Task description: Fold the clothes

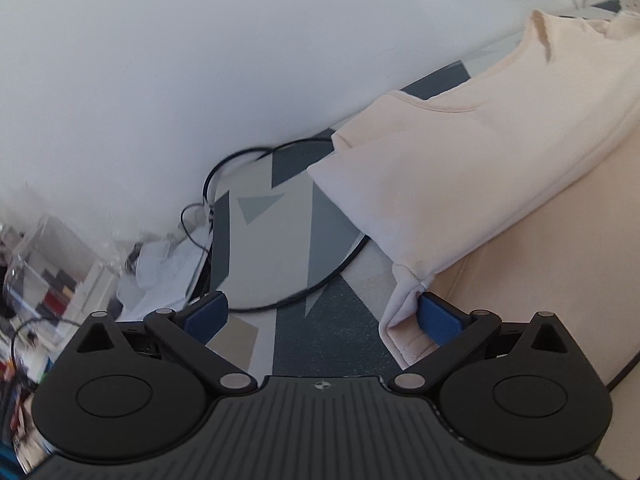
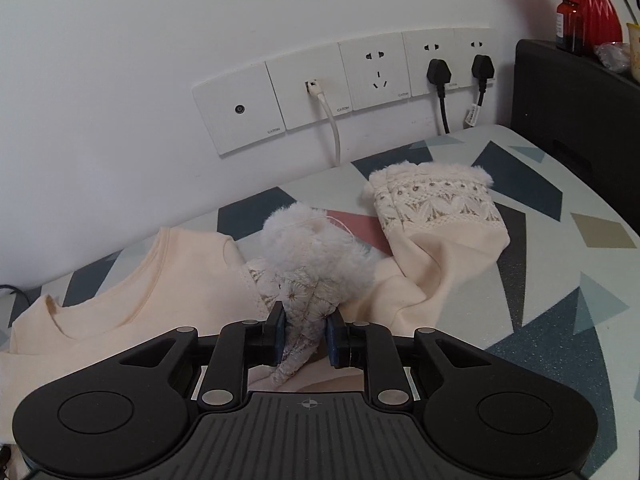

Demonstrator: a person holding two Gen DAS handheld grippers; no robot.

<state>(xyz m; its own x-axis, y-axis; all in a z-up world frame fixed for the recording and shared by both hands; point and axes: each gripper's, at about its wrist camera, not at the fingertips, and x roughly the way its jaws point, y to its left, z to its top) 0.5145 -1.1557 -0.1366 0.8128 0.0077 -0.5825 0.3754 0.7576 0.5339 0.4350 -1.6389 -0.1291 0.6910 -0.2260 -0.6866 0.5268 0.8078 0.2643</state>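
Observation:
A cream sweatshirt [image 1: 500, 152] lies on the patterned table, with a folded layer across its body. My left gripper [image 1: 320, 316] stands open at the garment's lower left corner; its right blue pad [image 1: 438, 318] touches the hem and the left pad is over bare table. In the right wrist view the same sweatshirt [image 2: 160, 284] shows its neckline. My right gripper [image 2: 305, 334] is shut on a lace, fur-trimmed cuff [image 2: 308, 276]. The other lace cuff [image 2: 436, 204] rests on the table further back.
A geometric-patterned tablecloth [image 2: 560, 280] covers the table, against a white wall with sockets [image 2: 360, 80] and plugged cables. A black cable [image 1: 280, 240] loops over the table's left end, beside clutter [image 1: 48, 280]. A black box [image 2: 580, 112] and a red vase [image 2: 596, 0] stand at the right.

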